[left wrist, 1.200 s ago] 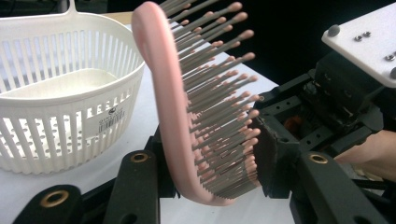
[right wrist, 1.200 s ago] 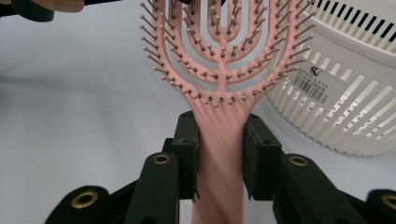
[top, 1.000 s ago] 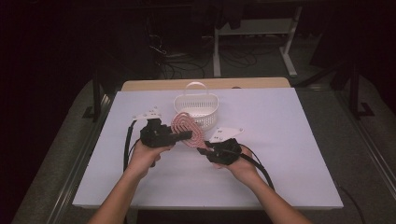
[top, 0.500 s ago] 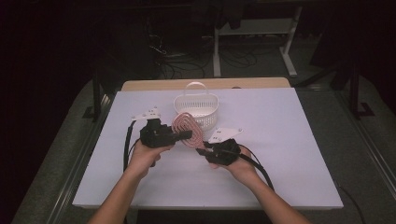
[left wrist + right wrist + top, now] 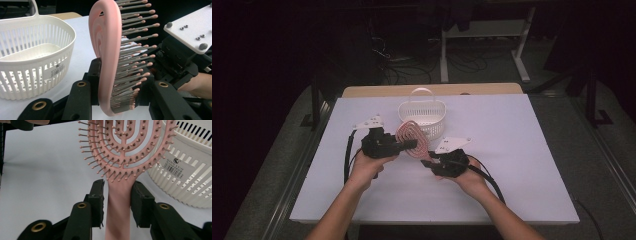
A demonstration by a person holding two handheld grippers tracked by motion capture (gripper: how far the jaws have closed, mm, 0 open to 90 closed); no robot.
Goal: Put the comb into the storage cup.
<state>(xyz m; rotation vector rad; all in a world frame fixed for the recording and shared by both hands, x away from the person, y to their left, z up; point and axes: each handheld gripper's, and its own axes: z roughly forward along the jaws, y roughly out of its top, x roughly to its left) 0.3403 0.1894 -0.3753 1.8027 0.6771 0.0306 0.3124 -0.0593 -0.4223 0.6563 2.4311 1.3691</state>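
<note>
I take the white plastic slotted basket with a loop handle (image 5: 422, 116) as my landmark; it stands on the white table top (image 5: 522, 150), toward the far edge from me. In the high view, the pink plastic vented hairbrush with grey pink-tipped bristles (image 5: 411, 139) is just in front of the basket, on the side near me, and it is held up between my two tools.

My left gripper (image 5: 408, 145) comes from the left of the basket. In the left gripper view (image 5: 117, 90) its two black jaws stand on both sides of the brush head; one presses on the smooth pink back and the other sits among the bristles (image 5: 135, 50), so it is clenched on the hairbrush. The brush stands on its edge there, with the basket (image 5: 35, 57) beside it on the left and the other gripper behind the bristles.

My right gripper (image 5: 430, 161) is nearer to me than the basket. In the right gripper view (image 5: 117, 202) its jaws stand on both sides of the pink handle (image 5: 118, 215). On both sides I see a narrow gap, so I cannot tell if it is grasping or only close to the handle. The brush head (image 5: 125, 147) rises above the jaws, and the basket wall with a barcode label (image 5: 176, 166) is to the right of it.
</note>
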